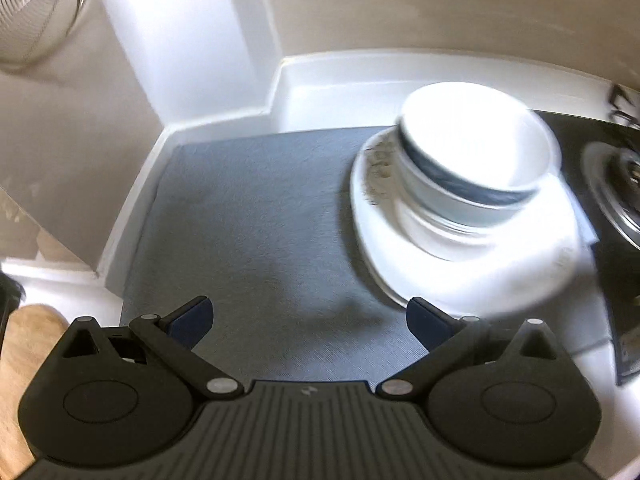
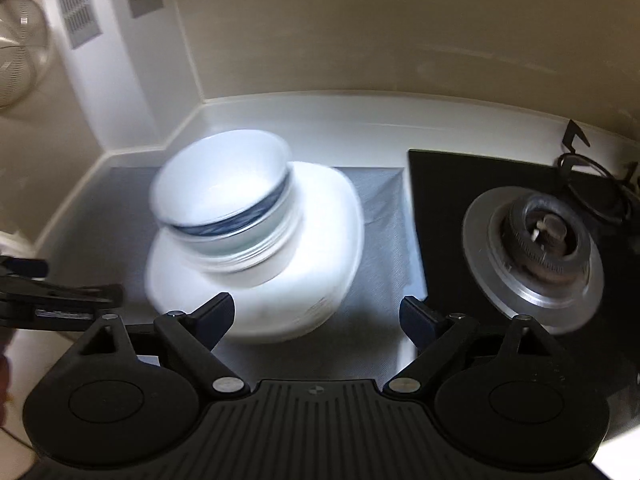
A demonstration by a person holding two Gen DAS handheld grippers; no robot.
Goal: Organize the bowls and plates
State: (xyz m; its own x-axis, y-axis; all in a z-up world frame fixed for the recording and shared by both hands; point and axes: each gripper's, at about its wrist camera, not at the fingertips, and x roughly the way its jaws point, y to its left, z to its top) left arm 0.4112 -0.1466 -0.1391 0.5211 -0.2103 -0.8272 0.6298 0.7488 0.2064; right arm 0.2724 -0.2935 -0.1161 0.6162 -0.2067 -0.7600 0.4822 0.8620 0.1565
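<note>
A stack of white bowls, the top one with a dark blue band, stands on a stack of white plates on the right part of a grey mat. My left gripper is open and empty above the mat, left of the plates. In the right wrist view the bowls sit on the plates, just ahead of my right gripper, which is open and empty. The left gripper's fingers show at the left edge there.
A black stovetop with a metal burner lies right of the mat. White counter rim and beige walls close the back and left. A wire mesh strainer hangs at the upper left. A wooden board lies at the lower left.
</note>
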